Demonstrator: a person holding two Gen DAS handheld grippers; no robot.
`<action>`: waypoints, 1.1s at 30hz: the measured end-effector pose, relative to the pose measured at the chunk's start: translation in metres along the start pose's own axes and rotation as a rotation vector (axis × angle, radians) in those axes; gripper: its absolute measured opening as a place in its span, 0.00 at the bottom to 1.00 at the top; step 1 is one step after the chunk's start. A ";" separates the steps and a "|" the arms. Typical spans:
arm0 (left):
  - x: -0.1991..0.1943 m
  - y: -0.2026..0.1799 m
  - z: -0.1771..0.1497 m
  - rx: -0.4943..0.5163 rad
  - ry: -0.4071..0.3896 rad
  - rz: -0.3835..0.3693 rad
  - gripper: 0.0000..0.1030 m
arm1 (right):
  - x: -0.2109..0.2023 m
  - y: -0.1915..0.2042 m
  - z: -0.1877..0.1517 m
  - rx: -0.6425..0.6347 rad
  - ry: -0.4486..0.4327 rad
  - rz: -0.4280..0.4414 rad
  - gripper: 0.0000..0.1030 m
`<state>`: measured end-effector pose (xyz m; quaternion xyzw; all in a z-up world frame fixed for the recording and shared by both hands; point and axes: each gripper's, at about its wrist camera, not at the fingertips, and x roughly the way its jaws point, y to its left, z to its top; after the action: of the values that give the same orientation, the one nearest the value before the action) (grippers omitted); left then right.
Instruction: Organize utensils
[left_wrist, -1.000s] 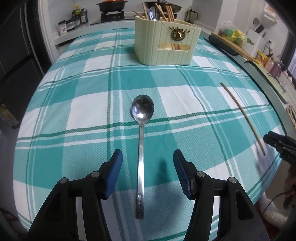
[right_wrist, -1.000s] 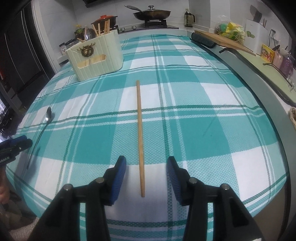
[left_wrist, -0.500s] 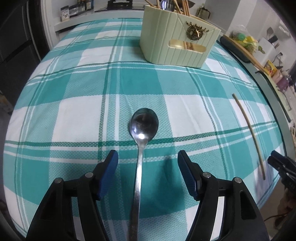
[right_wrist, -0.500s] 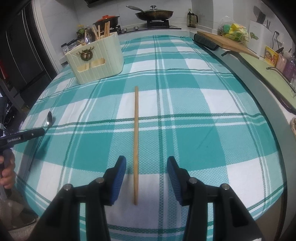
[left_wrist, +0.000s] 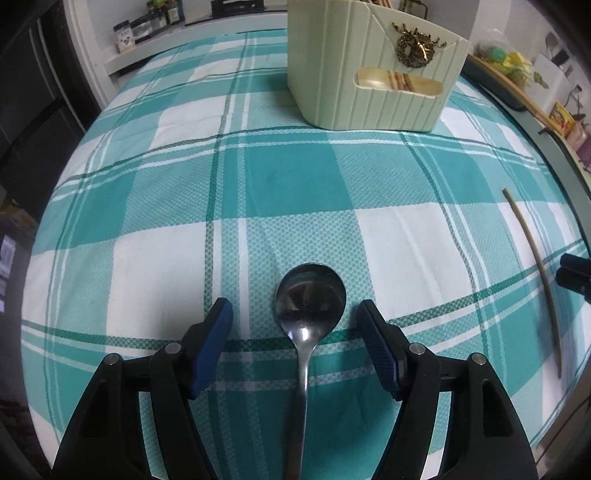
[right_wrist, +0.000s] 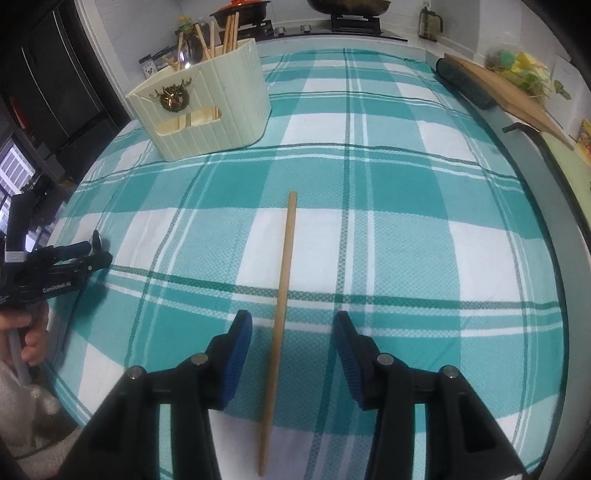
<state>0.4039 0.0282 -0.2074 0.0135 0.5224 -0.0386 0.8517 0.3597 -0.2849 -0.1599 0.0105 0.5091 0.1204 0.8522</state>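
Observation:
A steel spoon (left_wrist: 310, 295) lies on the teal plaid tablecloth (left_wrist: 295, 184), bowl pointing away. My left gripper (left_wrist: 293, 314) straddles its neck; the jaws are opening and the blue pads (left_wrist: 218, 332) stand clear of the metal. A wooden chopstick (right_wrist: 284, 277) lies lengthwise between the fingers of my right gripper (right_wrist: 291, 325), which is open and not touching it. The cream utensil holder (left_wrist: 351, 92) stands at the far side, with chopsticks and a spoon upright in it (right_wrist: 221, 122). Each gripper shows at the other view's edge: the right (left_wrist: 574, 273), the left (right_wrist: 92, 254).
A stove with pots (right_wrist: 347, 7) runs along the back wall. A wooden board (right_wrist: 509, 96) and a dark roll (right_wrist: 461, 81) lie past the table's right edge. A person's hand (right_wrist: 33, 332) holds the left gripper. Dark cabinets (right_wrist: 55, 92) stand on the left.
My left gripper slid forward along the spoon from handle to bowl, and its jaws spread wider. My right gripper moved forward over the chopstick; its opening is unchanged.

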 end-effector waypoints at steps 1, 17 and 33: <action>0.000 0.000 0.000 -0.004 -0.004 0.003 0.70 | 0.008 0.002 0.006 -0.019 0.022 0.005 0.45; -0.023 -0.013 -0.001 0.009 -0.103 0.003 0.35 | 0.047 0.004 0.053 0.004 0.021 -0.015 0.07; -0.164 0.009 -0.027 -0.058 -0.364 -0.152 0.35 | -0.124 0.038 0.005 -0.019 -0.417 0.065 0.07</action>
<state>0.3064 0.0472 -0.0739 -0.0577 0.3602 -0.0895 0.9268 0.3006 -0.2739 -0.0443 0.0434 0.3198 0.1477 0.9349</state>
